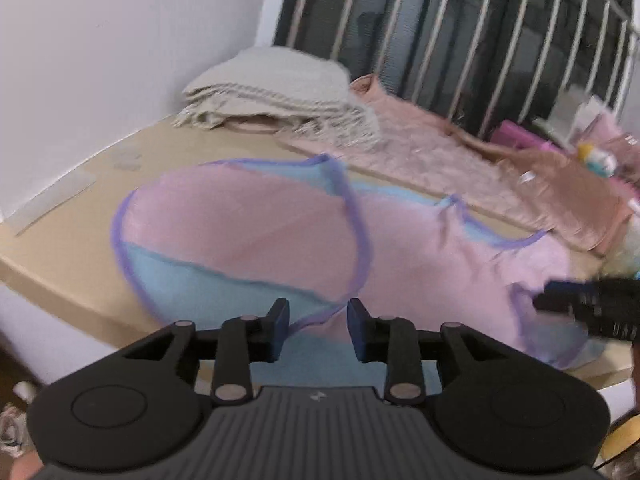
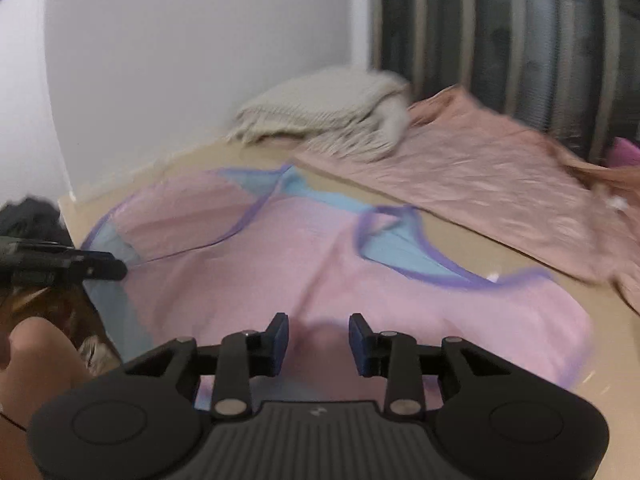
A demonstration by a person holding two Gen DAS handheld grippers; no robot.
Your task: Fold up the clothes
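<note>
A pink garment (image 1: pixel 248 232) with a blue inner side and purple trim lies spread on the tan surface (image 1: pixel 60 240). Part of it is turned over at the left. My left gripper (image 1: pixel 318 320) hangs over its near edge with its jaws apart. The purple hem runs through the gap, and the pads do not press on it. My right gripper (image 2: pixel 318 336) stands open low over the pink cloth (image 2: pixel 280 264), nothing pinched. In the left wrist view the right gripper (image 1: pixel 540 300) shows as a dark blur at the garment's right edge. The left gripper (image 2: pixel 116 268) shows by the blue left edge in the right wrist view.
A folded beige fringed blanket (image 1: pixel 272 92) sits at the back by the white wall. A salmon-pink cloth (image 1: pixel 440 152) lies beyond the garment. Metal bars (image 1: pixel 440 40) close off the far side. Small clutter (image 1: pixel 592 152) sits at the far right. A person's hand (image 2: pixel 36 360) shows low left.
</note>
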